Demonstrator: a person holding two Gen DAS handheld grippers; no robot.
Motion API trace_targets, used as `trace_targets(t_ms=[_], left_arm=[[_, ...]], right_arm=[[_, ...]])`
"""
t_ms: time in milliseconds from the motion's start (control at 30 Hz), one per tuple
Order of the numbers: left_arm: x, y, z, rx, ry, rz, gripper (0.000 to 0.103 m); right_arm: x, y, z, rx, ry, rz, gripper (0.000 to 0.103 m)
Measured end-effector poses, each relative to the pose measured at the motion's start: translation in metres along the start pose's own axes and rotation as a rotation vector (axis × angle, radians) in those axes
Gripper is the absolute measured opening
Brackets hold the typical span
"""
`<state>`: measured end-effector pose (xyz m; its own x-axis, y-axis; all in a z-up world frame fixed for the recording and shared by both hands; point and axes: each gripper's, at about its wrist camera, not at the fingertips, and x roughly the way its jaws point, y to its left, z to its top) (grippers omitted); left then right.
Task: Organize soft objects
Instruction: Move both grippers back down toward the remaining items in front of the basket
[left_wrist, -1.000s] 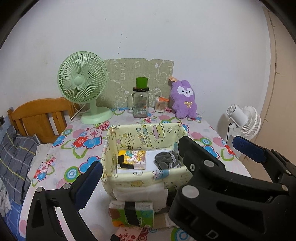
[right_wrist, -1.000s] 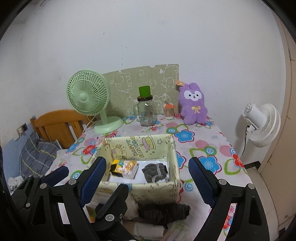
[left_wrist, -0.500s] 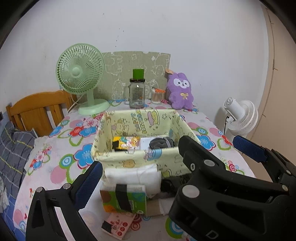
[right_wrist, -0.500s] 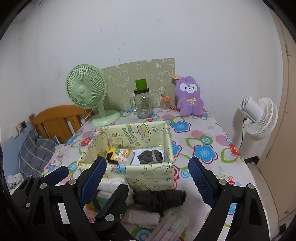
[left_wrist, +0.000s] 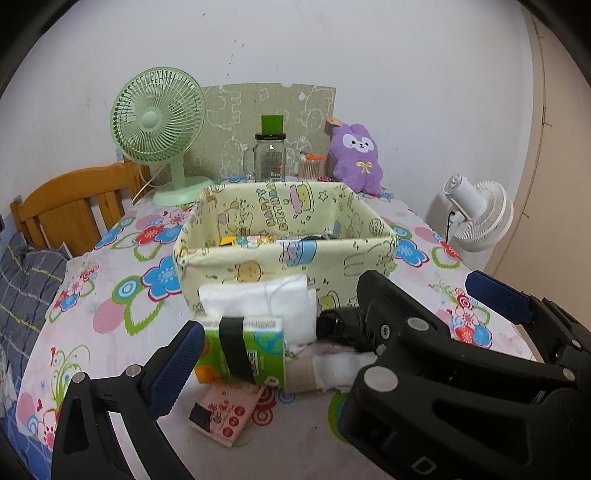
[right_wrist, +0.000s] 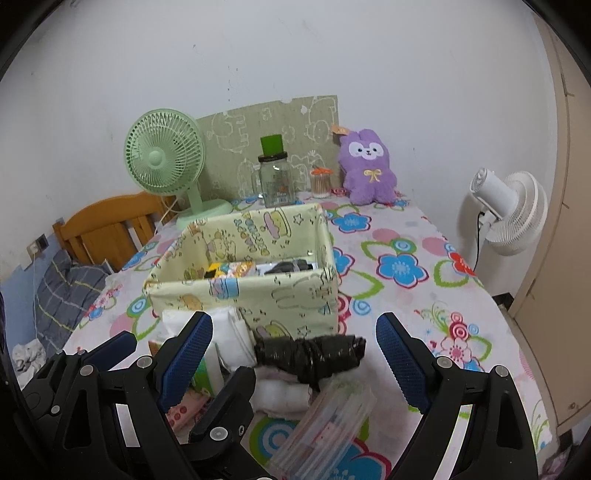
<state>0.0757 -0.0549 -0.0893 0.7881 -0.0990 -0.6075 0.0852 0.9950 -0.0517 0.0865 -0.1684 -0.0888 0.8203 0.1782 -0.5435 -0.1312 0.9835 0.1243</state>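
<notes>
Both grippers, left gripper (left_wrist: 332, 325) and right gripper (right_wrist: 293, 354), hover spread wide and empty above a black rolled cloth (right_wrist: 310, 354) near the table's (right_wrist: 417, 310) front edge beside the fabric bin (right_wrist: 258, 295); it looks light and squashy, best pinched mid-roll.

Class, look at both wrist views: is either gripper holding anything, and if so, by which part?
Nothing is held. The left gripper and the right gripper are both open, with the soft things lying on the table between and beyond their fingers.
</notes>
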Motion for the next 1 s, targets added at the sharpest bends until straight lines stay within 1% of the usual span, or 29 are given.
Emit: trace_targets(t_ms=[367, 600, 1000], left_arm=[[0.008, 0.005, -0.017, 0.004, 0.03, 0.024, 0.103], [0.023, 0.011, -0.025, 0.007, 0.076, 0.054, 0.103], [0.05, 0.027, -0.025, -0.003, 0.12, 0.083, 0.103]], right_arm=[[0.01, 0.003, -0.019, 0.012, 0.043, 0.008, 0.092], [0.029, 0.004, -0.029, 0.019, 0.111, -0.008, 0.092], [0.05, 0.009, -0.034, 0.013, 0.155, -0.006, 0.092]])
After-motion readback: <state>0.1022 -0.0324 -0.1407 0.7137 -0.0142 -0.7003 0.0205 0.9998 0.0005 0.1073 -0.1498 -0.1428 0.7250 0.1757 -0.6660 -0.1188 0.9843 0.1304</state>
